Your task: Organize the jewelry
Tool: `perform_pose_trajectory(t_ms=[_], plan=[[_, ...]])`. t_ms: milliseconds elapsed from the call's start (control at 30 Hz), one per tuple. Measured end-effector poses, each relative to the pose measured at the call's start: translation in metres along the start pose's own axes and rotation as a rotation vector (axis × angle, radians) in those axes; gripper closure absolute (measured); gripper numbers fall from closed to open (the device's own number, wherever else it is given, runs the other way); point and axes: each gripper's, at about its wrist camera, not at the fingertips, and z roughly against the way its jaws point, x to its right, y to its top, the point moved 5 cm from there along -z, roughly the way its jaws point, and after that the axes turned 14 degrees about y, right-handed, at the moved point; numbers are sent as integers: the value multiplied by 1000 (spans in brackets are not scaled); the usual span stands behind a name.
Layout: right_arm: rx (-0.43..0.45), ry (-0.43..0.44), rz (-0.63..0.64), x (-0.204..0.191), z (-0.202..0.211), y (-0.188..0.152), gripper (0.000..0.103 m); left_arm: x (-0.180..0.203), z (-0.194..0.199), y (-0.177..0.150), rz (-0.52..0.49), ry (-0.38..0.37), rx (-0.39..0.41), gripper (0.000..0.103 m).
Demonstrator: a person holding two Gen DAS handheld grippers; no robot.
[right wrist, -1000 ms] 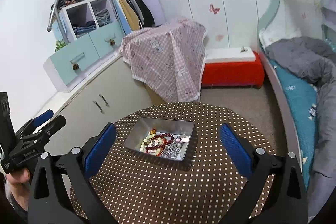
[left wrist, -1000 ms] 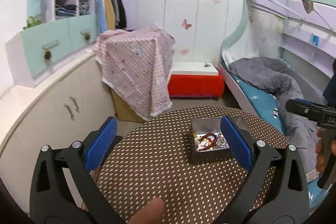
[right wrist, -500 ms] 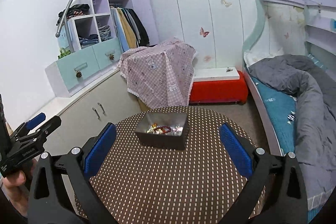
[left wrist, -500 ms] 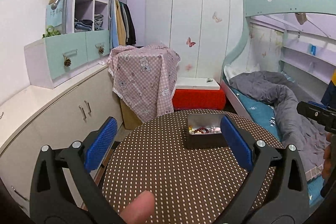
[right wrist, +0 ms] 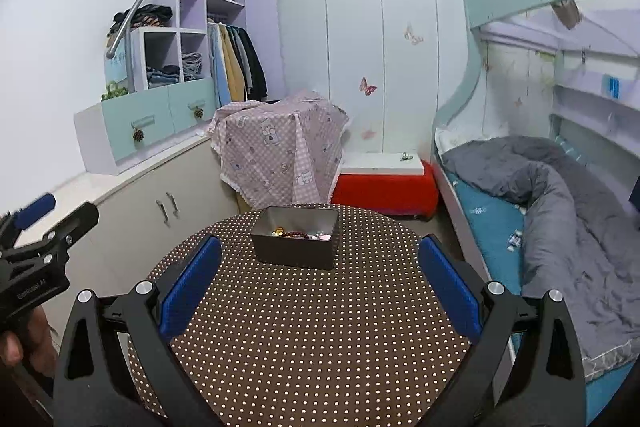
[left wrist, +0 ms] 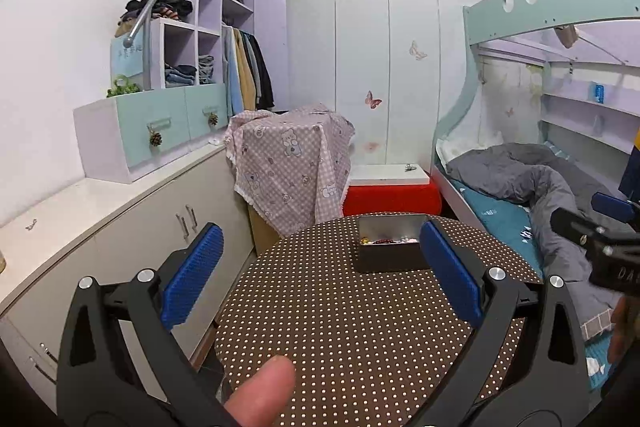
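Lying ahead of both splayed, empty grippers, the jewelry tin [right wrist: 295, 242] is sitting squarer to the right gripper [right wrist: 319, 290] than the left gripper [left wrist: 320, 274].

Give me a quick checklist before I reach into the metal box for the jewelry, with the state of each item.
1. Left claw open and empty: ok.
2. Right claw open and empty: ok.
3. Metal box uncovered, opening facing up: ok.
4. Jewelry inside the box, dark red beads showing: ok; separate pieces too small to make out, cannot tell.
5. Dotted tabletop free between claws and box: ok.
6. Either claw over the box yet: not ok, both sit back over the near side of the table.
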Motion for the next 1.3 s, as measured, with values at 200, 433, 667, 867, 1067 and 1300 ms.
perform_pose_trajectory(t_ms=[200,433,667,867,1067,1300], plan=[[20,-9,31,-14,7,-5,8,-7,17,1,10,9,21,6],[23,-5,45,-19,12,-9,8,-11,25,-4,22,15,22,6],[21,-4,46,-21,12,-10,8,-14,25,-7,23,21,18,6],[24,-5,50,-24,11,-9,8,-13,26,-9,30,15,13,6],[31,-5,38,-22,12,-9,8,-12,28,-9,39,-6,26,6],[46,-6,33,-21,18,-8,8,-7,25,-10,13,30,16,6]])
